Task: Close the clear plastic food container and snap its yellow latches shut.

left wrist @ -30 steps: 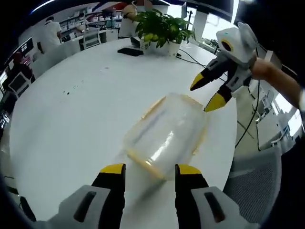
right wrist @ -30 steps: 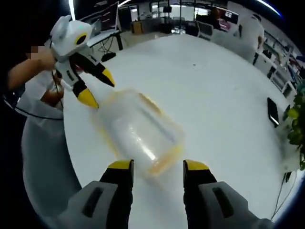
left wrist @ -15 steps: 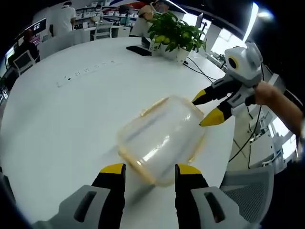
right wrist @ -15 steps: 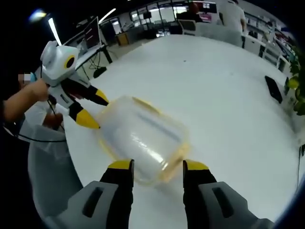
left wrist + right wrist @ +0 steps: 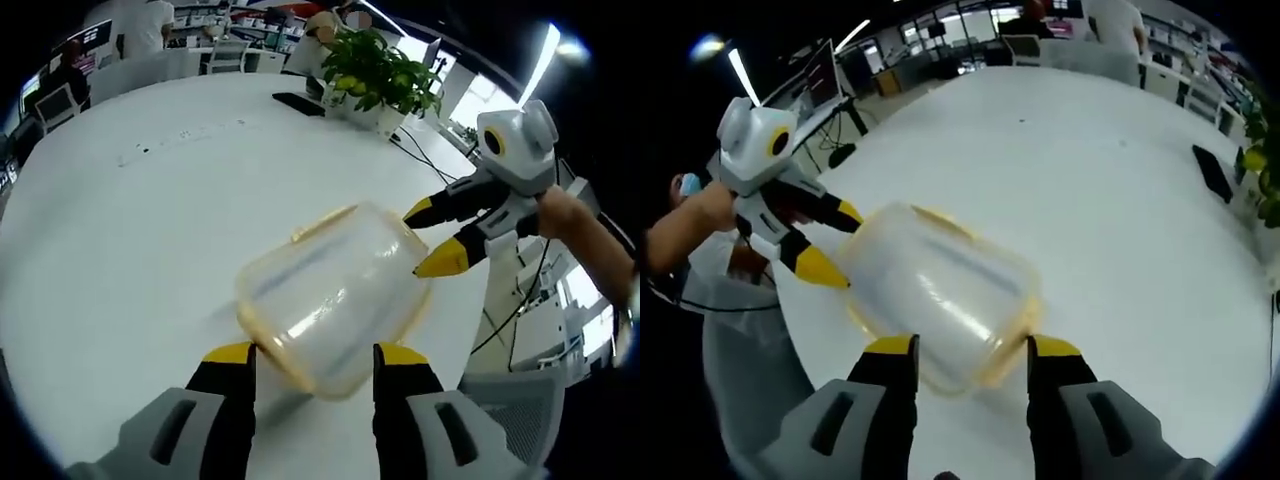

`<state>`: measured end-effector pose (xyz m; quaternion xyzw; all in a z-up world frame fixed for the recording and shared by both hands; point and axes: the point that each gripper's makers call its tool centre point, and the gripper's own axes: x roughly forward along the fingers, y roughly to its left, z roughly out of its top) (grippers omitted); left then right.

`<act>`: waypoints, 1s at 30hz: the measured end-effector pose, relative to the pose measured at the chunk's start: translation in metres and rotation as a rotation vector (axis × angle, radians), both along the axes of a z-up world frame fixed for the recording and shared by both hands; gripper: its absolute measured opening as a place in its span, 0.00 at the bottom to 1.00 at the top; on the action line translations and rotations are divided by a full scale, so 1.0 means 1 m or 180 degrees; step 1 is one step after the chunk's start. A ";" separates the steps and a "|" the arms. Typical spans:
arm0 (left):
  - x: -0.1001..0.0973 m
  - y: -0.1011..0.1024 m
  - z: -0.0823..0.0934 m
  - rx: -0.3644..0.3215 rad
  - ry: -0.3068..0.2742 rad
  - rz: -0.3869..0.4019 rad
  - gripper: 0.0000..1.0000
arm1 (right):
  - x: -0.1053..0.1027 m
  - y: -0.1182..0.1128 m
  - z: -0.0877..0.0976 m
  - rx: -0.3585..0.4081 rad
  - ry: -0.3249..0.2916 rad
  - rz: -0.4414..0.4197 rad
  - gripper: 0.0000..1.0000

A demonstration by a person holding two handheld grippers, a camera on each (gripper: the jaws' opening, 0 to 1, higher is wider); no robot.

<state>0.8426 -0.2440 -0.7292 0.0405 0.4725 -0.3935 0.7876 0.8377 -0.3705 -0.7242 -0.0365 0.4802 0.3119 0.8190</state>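
A clear plastic food container point(image 5: 330, 300) with a yellow rim lies on the round white table point(image 5: 130, 230), its lid resting on it. A yellow latch point(image 5: 322, 222) shows on its far long side. My left gripper point(image 5: 315, 358) is open, and the container's near end sits between its jaws. My right gripper point(image 5: 432, 238) reaches in from the right, open, its yellow tips at the opposite end. In the right gripper view the container point(image 5: 940, 295) lies between the open jaws of the right gripper point(image 5: 973, 348), while the left gripper point(image 5: 835, 242) straddles the far end.
The container lies close to the table's edge, with a grey chair point(image 5: 520, 400) just beyond it. A potted plant point(image 5: 375, 75) and a flat black device point(image 5: 300, 103) stand at the far side. People sit at desks behind. A hand point(image 5: 700, 215) holds the left gripper.
Both grippers have closed in on the container from opposite ends, so each end now sits between open jaws. The container has stayed in place.
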 end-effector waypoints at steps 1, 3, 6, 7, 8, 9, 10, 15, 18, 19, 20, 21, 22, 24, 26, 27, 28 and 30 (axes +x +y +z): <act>0.000 0.000 0.000 -0.0010 0.0010 0.0009 0.41 | 0.000 0.000 0.000 0.0014 0.0020 -0.0017 0.39; 0.000 -0.001 -0.001 -0.0037 0.0037 -0.0006 0.41 | 0.001 0.000 -0.002 0.0095 0.0076 -0.0042 0.37; 0.000 -0.003 0.001 0.0011 0.0061 -0.0004 0.41 | -0.001 0.001 0.001 0.0076 0.0113 -0.0018 0.36; 0.000 -0.004 0.000 0.0014 0.0088 0.0011 0.41 | -0.001 0.003 0.000 0.0058 0.0130 -0.0026 0.36; 0.002 0.002 -0.002 0.0143 0.0089 0.0078 0.40 | 0.000 0.004 0.000 0.0059 0.0122 -0.0030 0.36; 0.001 -0.003 0.001 0.0064 0.0117 0.0062 0.40 | 0.001 0.002 0.000 0.0031 0.0148 -0.0067 0.36; 0.000 -0.004 0.002 0.0072 0.0101 0.0045 0.40 | 0.001 0.002 0.000 0.0033 0.0135 -0.0075 0.36; -0.002 -0.005 0.001 0.0054 0.0091 0.0057 0.40 | 0.001 0.002 -0.001 0.0069 0.0094 -0.0130 0.36; -0.002 -0.005 0.001 0.0043 0.0092 0.0079 0.40 | 0.001 0.003 -0.001 0.0068 0.0096 -0.0152 0.36; -0.003 -0.006 0.001 0.0041 0.0092 0.0082 0.40 | 0.001 0.003 -0.001 0.0069 0.0097 -0.0156 0.36; -0.003 -0.006 0.001 0.0039 0.0086 0.0084 0.40 | 0.001 0.003 -0.001 0.0066 0.0097 -0.0164 0.36; -0.004 -0.007 0.001 0.0037 0.0084 0.0084 0.40 | 0.001 0.003 -0.001 0.0066 0.0096 -0.0173 0.36; -0.003 -0.007 0.000 0.0031 0.0084 0.0088 0.40 | 0.002 0.002 -0.001 0.0070 0.0093 -0.0188 0.36; -0.004 -0.007 0.000 0.0017 0.0077 0.0092 0.41 | 0.001 0.003 -0.001 0.0072 0.0092 -0.0215 0.37; -0.003 -0.007 0.000 0.0011 0.0078 0.0091 0.41 | 0.001 0.003 -0.001 0.0073 0.0101 -0.0225 0.37; -0.004 -0.006 0.000 0.0011 0.0080 0.0080 0.41 | 0.000 0.004 -0.001 0.0070 0.0102 -0.0226 0.37; -0.004 -0.005 -0.001 0.0012 0.0082 0.0077 0.41 | 0.000 0.005 -0.001 0.0069 0.0103 -0.0227 0.37; -0.005 -0.003 -0.001 0.0013 0.0091 0.0076 0.41 | -0.001 0.007 -0.001 0.0076 0.0106 -0.0235 0.37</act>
